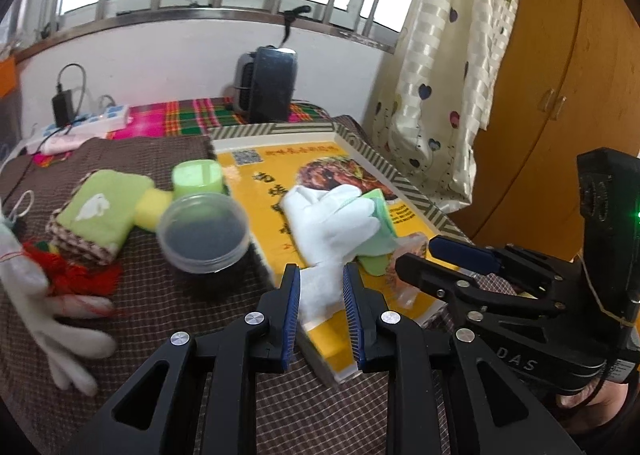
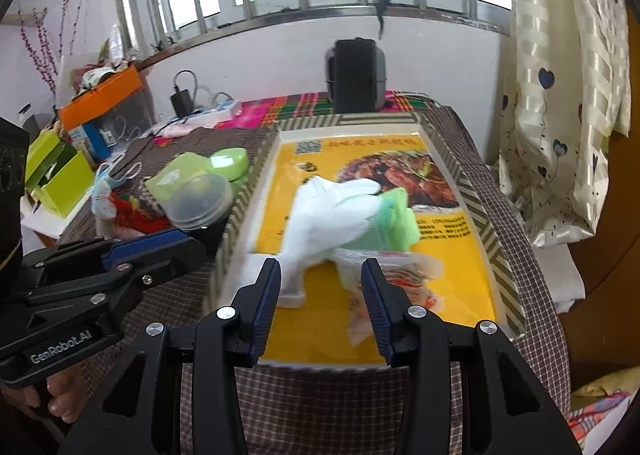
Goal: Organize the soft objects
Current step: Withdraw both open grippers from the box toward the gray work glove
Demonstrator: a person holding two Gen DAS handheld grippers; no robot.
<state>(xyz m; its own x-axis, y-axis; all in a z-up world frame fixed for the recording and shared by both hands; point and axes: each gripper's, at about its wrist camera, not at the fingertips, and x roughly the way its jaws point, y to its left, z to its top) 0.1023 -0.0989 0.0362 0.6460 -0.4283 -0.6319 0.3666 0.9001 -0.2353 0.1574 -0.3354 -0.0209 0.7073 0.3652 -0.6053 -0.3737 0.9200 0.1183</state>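
Soft objects lay split between two places on a bench (image 1: 168, 295) covered in brown checked cloth. A white glove (image 1: 332, 215) rested on top of a green cloth (image 1: 380, 239) inside a shallow tray (image 2: 472, 191) with a striped rim and a yellow printed base; the pair looked gathered there on purpose, so the tray was probably the collecting spot. A crinkled clear wrapper (image 2: 396, 275) lay just beside them in the tray.

Outside the tray, to its left, waited a second white glove (image 1: 52, 319), a red tassel (image 1: 76, 271), a folded green towel (image 1: 100, 211) on top of checked cloths, a yellow sponge (image 1: 150, 209) and a clear round tub (image 1: 202, 233) in front of a green pot (image 1: 198, 175); the soft ones seemed still to be sorted.

The left tongs (image 1: 322, 295) hung over the tray's near corner, jaws parted a little, with the glove's cuff seen between them but no pad pressing on it. The right tongs (image 2: 322, 291) were spread wider above the tray, framing the cuff and wrapper and pinching nothing.

Motion blur softened the glove and cloth. What the tub held was unclear. A hand (image 2: 60, 399) on the left handle showed only partly, and the print on the tray could not be read.
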